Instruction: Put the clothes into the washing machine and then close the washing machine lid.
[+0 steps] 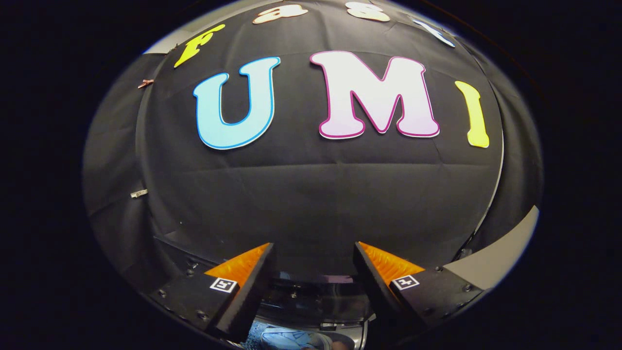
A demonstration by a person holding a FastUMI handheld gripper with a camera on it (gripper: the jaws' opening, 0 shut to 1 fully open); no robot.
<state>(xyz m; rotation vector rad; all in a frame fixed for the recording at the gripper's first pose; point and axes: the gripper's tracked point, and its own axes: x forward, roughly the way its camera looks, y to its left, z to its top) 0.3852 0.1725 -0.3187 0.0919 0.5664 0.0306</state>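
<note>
1. Gripper view: the hand-held gripper (313, 272) is spread wide, its two fingers well apart, with nothing between them and touching nothing.
2. Just ahead, low between the fingers, sits a dark rounded edge, probably the washer (311, 304); which way it faces I cannot tell.
3. Below that, near the fingers' base, one patch of pale blue cloth (286, 338) shows; its shape and long axis are too cut off to judge.
4. Beyond the fingers hangs the black cloth wall (311, 194).
5. A pale floor strip (495, 257) lies beyond the right finger.
</note>
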